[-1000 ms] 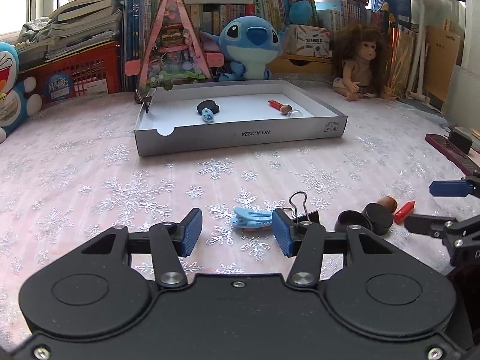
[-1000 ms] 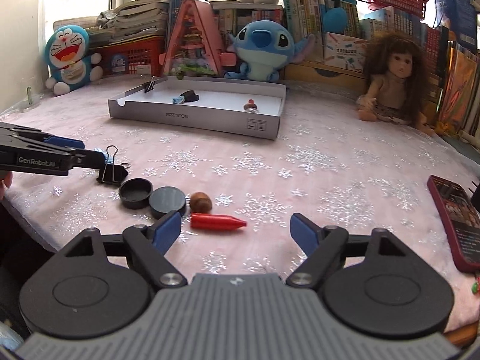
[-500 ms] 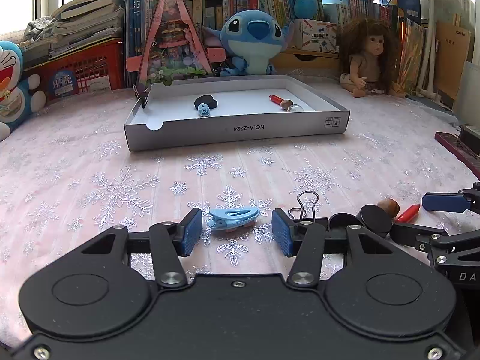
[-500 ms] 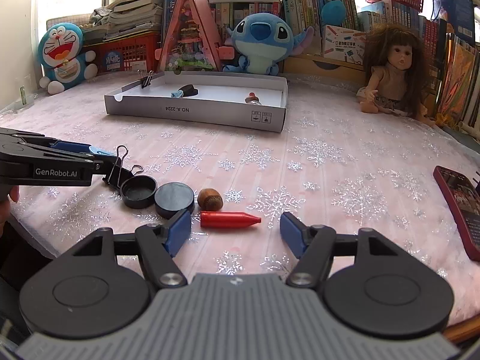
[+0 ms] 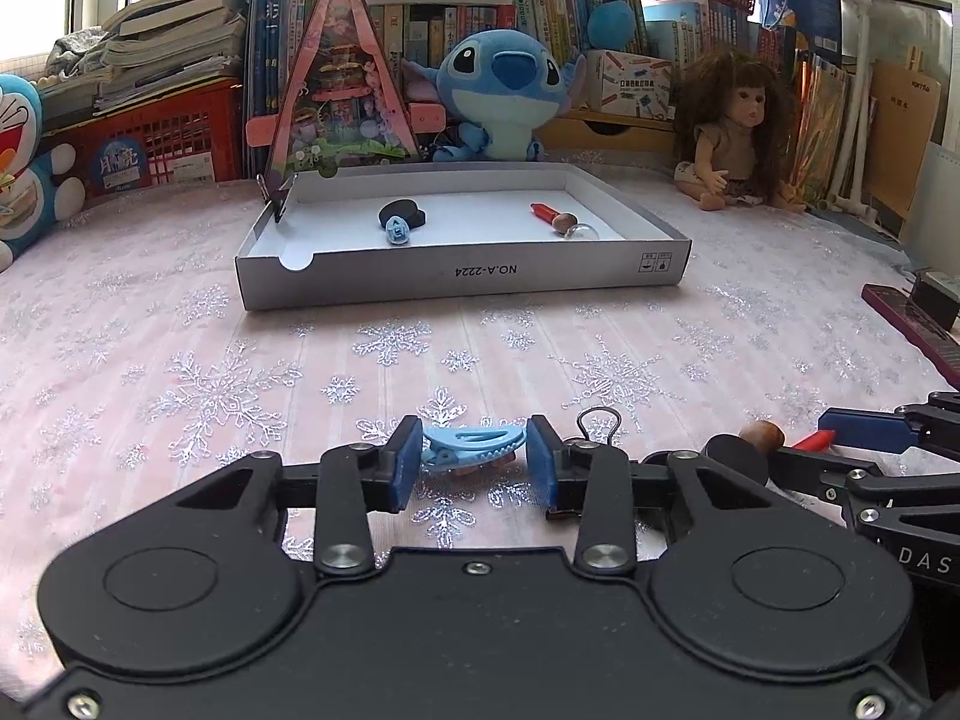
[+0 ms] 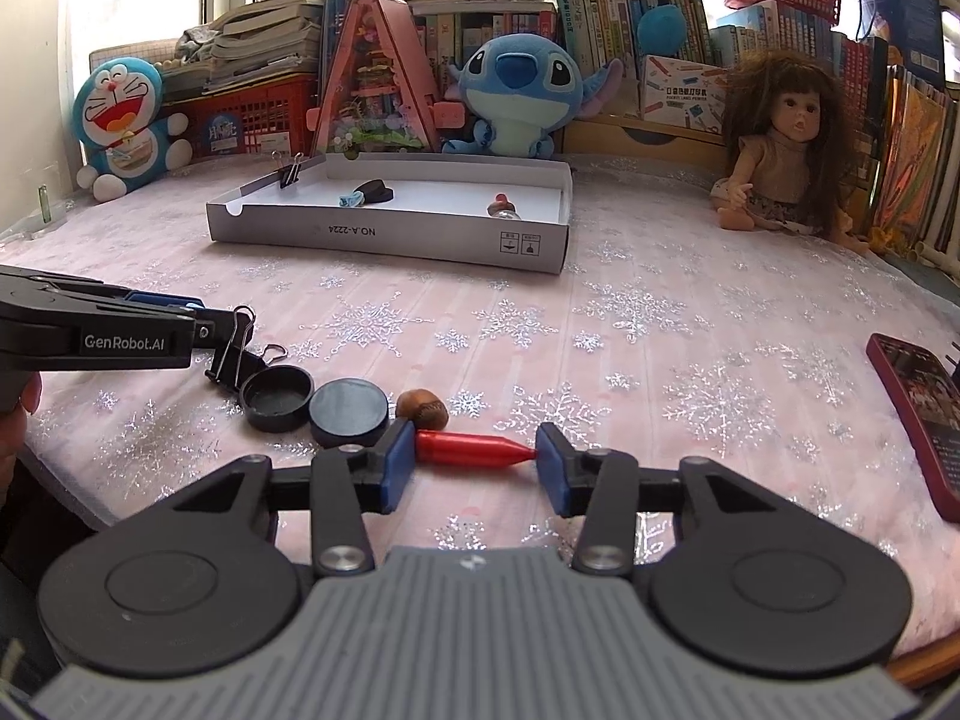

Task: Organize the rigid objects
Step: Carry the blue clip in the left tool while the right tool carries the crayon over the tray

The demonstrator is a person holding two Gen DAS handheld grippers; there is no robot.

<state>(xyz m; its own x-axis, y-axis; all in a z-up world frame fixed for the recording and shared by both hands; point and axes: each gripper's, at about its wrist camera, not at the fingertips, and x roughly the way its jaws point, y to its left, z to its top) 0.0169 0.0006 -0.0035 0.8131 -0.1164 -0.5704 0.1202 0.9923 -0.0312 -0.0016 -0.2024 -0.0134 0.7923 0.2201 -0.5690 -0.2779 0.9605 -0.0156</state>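
My left gripper [image 5: 471,465] is closed on a light blue hair clip [image 5: 474,447] lying on the tablecloth; its pads touch both ends. My right gripper [image 6: 475,468] is closed end to end on a red bullet-shaped piece [image 6: 471,449]. Beside the red piece lie a brown nut-like piece [image 6: 423,407], a black lid [image 6: 349,411], a black cap [image 6: 277,397] and a black binder clip [image 6: 237,354]. The white shallow box [image 5: 456,276] stands further back and holds a black piece with a blue clip [image 5: 401,221], a red piece [image 5: 543,215] and a clear ball [image 5: 582,234].
A dark red phone [image 6: 915,414] lies at the right. A doll [image 6: 780,162], a Stitch plush [image 6: 516,99], a Doraemon plush [image 6: 123,126], a pink triangular model [image 6: 375,84], red baskets and books line the back. A binder clip [image 6: 289,171] grips the box's left wall.
Both grippers moved forward and down onto their objects and narrowed: the left around the blue hair clip, the right around the red piece.
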